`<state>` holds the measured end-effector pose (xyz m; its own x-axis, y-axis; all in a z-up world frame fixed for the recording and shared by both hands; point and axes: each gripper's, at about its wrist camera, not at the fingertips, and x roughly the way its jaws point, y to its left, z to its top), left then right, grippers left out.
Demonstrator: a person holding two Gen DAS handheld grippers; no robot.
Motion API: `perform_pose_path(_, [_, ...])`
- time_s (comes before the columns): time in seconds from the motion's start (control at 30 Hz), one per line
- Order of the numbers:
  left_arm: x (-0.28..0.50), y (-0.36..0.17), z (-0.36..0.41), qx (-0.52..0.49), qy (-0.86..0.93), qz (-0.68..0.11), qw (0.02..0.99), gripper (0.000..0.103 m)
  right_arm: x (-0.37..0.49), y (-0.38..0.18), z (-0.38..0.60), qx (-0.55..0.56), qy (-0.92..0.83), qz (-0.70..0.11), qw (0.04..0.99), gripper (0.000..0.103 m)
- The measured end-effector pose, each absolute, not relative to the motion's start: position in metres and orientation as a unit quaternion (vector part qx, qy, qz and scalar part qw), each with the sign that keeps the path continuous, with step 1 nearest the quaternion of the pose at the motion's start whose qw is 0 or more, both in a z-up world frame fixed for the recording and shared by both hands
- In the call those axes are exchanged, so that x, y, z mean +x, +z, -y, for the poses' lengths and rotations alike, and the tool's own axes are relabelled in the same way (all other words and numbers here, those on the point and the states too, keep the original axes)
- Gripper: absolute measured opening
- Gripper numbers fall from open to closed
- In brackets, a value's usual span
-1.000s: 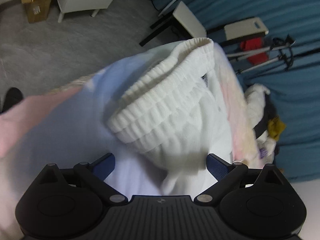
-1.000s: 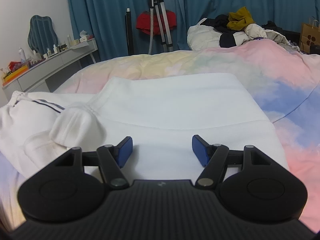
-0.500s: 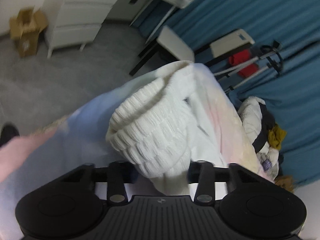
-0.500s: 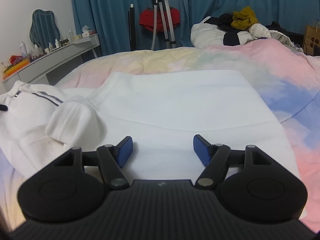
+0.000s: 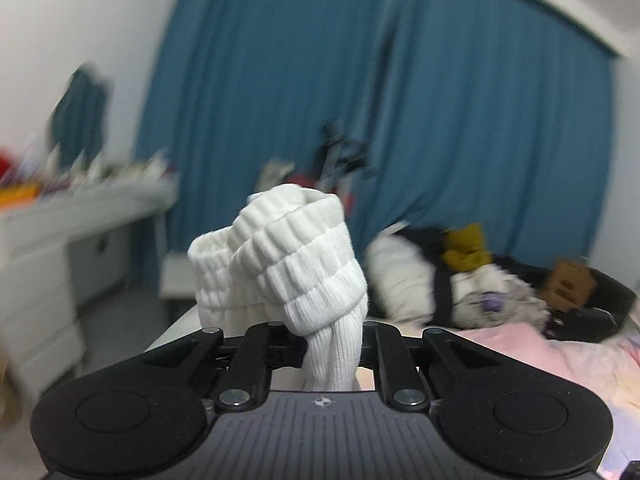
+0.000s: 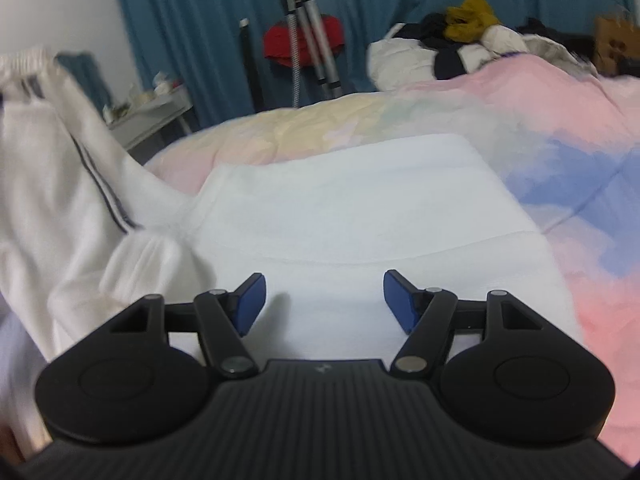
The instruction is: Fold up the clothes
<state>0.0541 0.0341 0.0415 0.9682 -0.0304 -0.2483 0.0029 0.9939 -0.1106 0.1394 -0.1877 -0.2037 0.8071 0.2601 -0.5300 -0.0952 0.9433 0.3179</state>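
A white garment with a ribbed elastic hem (image 5: 296,256) bunches up in front of my left gripper (image 5: 332,340), whose jaws are closing and pinch the ribbed fabric between them, lifted above the bed. In the right wrist view the same garment's raised part, with a dark stripe (image 6: 60,160), hangs at the left. Its folded body (image 6: 360,208) lies flat on the pastel duvet (image 6: 560,100). My right gripper (image 6: 324,300) stands open just over that flat part, its jaws closing slightly, with nothing between its fingers.
A heap of other clothes (image 6: 460,48) lies at the far end of the bed. Behind stand a tripod (image 6: 312,40) with something red, blue curtains (image 5: 440,120) and a white dresser (image 5: 80,216) with small items at the left.
My left gripper closed on the ribbed hem, rolled upright and rose with it. The garment's striped part lifted at the left of the right wrist view. The right gripper stayed put.
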Motion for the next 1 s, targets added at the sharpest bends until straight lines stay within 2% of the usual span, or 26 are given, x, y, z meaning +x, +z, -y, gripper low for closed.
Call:
perform_pose_path(0.1, [0.064,0.042,0.047,-0.021,-0.056,-0.097,0.993,0.014,0.137,-0.196,0.213,0.193,0.067,-0.288,0.936,0.067])
perform_pose_path(0.2, [0.077,0.019,0.125,0.009,-0.1,-0.095,0.99,0.014,0.13,-0.189,0.253,0.253,0.022,-0.268,0.929,0.068])
perform_pose_path(0.3, [0.082,-0.022,0.191,0.037,-0.137,-0.119,0.983,0.014,0.119,-0.185,0.298,0.308,-0.033,-0.243,0.919,0.07])
perform_pose_path(0.4, [0.088,-0.084,0.252,0.088,-0.167,-0.175,0.966,0.014,0.11,-0.191,0.341,0.371,-0.073,-0.221,0.899,0.07])
perform_pose_path(0.47, [0.089,-0.12,0.279,0.122,-0.175,-0.205,0.955,0.015,0.105,-0.198,0.361,0.403,-0.086,-0.216,0.885,0.07])
perform_pose_path(0.53, [0.081,-0.142,0.291,0.155,-0.177,-0.195,0.952,0.016,0.105,-0.206,0.37,0.422,-0.083,-0.222,0.875,0.07])
perform_pose_path(0.63, [0.067,-0.147,0.299,0.187,-0.185,-0.18,0.948,0.017,0.11,-0.213,0.373,0.443,-0.049,-0.234,0.864,0.07])
perform_pose_path(0.73, [0.063,-0.144,0.29,0.204,-0.207,-0.193,0.937,0.026,0.122,-0.214,0.369,0.443,-0.01,-0.248,0.861,0.07])
perform_pose_path(0.9, [0.059,-0.147,0.243,0.261,-0.238,-0.226,0.908,0.066,0.131,-0.214,0.363,0.444,0.024,-0.262,0.856,0.07])
perform_pose_path(1.0, [0.045,-0.147,0.215,0.297,-0.251,-0.243,0.888,0.074,0.13,-0.212,0.362,0.451,0.031,-0.262,0.852,0.07])
